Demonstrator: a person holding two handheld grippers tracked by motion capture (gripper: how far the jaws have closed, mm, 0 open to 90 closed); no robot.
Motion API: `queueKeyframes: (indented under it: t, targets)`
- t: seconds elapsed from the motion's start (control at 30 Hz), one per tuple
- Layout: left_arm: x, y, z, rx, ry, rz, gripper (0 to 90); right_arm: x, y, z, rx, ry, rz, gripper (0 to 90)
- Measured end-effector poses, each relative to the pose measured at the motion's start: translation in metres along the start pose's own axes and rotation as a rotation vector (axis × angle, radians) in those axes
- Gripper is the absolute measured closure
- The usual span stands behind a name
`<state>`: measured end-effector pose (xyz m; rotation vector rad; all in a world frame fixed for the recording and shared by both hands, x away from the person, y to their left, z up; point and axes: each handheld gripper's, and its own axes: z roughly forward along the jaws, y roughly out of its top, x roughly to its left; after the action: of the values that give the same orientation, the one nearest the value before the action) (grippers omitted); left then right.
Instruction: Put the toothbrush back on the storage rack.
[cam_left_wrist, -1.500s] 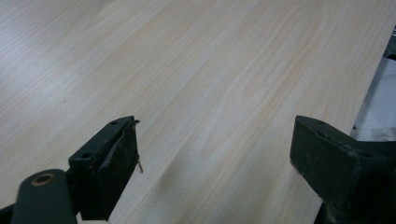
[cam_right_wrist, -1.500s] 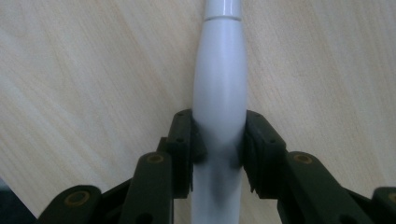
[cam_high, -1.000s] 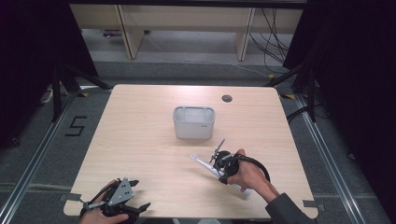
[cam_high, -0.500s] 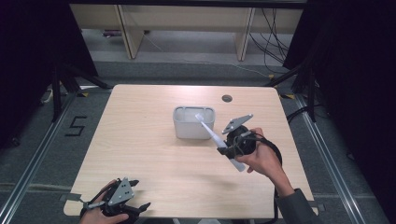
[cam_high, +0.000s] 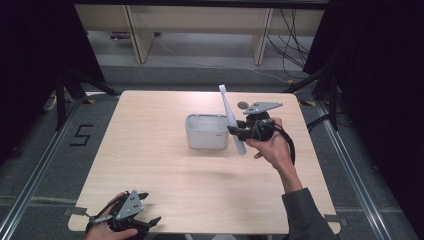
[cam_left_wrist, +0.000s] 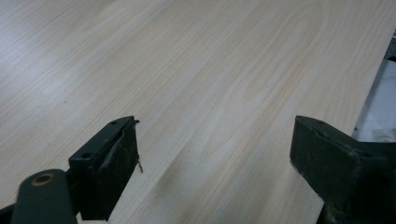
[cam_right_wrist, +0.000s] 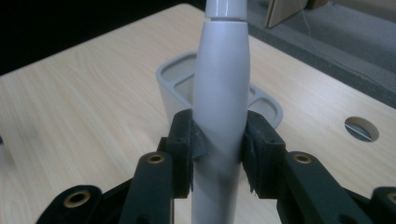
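The right gripper (cam_right_wrist: 218, 154) has its fingers (cam_right_wrist: 187, 149) clamped on the thick handle of a white electric toothbrush (cam_high: 231, 120), held nearly upright in the air just beside the grey holder (cam_high: 207, 131) mid-worktop (cam_high: 150, 165). Picking up looks done; setting it into a compartment, probably, remains. The left gripper (cam_high: 131, 220) rests at the near edge, fingers spread, holding nothing.
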<state>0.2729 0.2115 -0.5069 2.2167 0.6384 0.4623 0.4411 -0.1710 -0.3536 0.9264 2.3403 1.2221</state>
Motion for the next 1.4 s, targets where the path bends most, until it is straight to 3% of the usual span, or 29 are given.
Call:
queueKeyframes:
  t: [0.07, 0.13, 0.17, 0.27, 0.3, 0.47, 0.7, 0.73, 0.87, 1.0, 1.07, 1.23, 1.27, 1.3, 1.4]
  targets:
    - [0.001, 0.000, -0.001, 0.006, 0.000, 0.003, 14.8, -0.003, 0.003, 0.004, -0.044, 0.003, 0.014, 66.6]
    - [0.001, 0.000, -0.001, 0.006, -0.010, -0.013, 14.8, -0.003, 0.004, 0.005, -0.053, 0.010, 0.035, 66.6]
    - [0.002, 0.001, -0.002, 0.011, -0.012, 0.003, 14.8, -0.004, 0.006, 0.007, -0.078, -0.009, 0.029, 66.6]
    - [0.002, 0.001, -0.001, -0.002, -0.006, 0.002, 14.8, -0.005, 0.011, 0.009, -0.092, -0.012, 0.037, 66.6]
    - [0.001, 0.001, -0.001, -0.003, -0.005, -0.012, 14.8, -0.006, 0.013, 0.010, -0.114, -0.025, 0.020, 66.6]
    - [0.002, 0.001, -0.001, -0.003, 0.004, 0.004, 14.8, -0.009, 0.022, 0.013, -0.160, -0.031, 0.043, 66.6]
    - [0.002, 0.001, -0.001, -0.009, 0.001, -0.001, 14.8, -0.012, 0.036, 0.020, -0.198, -0.052, 0.053, 66.6]
    - [0.002, 0.001, -0.002, -0.007, 0.005, 0.002, 14.8, -0.013, 0.038, 0.024, -0.199, -0.055, 0.073, 66.6]
    - [0.002, 0.001, -0.001, -0.007, 0.003, -0.003, 14.8, -0.016, 0.041, 0.027, -0.208, -0.072, 0.053, 66.6]
    - [0.002, 0.001, -0.002, -0.005, 0.001, 0.000, 14.8, -0.018, 0.043, 0.035, -0.221, -0.066, 0.095, 66.6]
    - [0.002, 0.001, -0.002, -0.003, 0.000, 0.004, 14.8, -0.019, 0.043, 0.037, -0.224, -0.075, 0.078, 66.6]
    - [0.002, 0.001, -0.001, -0.007, -0.001, 0.000, 14.8, -0.021, 0.043, 0.047, -0.235, -0.077, 0.104, 66.6]
    - [0.002, 0.001, -0.002, 0.009, -0.006, 0.000, 14.8, -0.023, 0.042, 0.048, -0.244, -0.088, 0.084, 66.6]
    - [0.002, 0.001, -0.001, -0.008, -0.005, -0.003, 14.8, -0.022, 0.042, 0.050, -0.241, -0.074, 0.118, 66.6]
    - [0.002, 0.001, -0.002, -0.005, 0.000, 0.004, 14.8, -0.025, 0.041, 0.057, -0.250, -0.088, 0.091, 66.6]
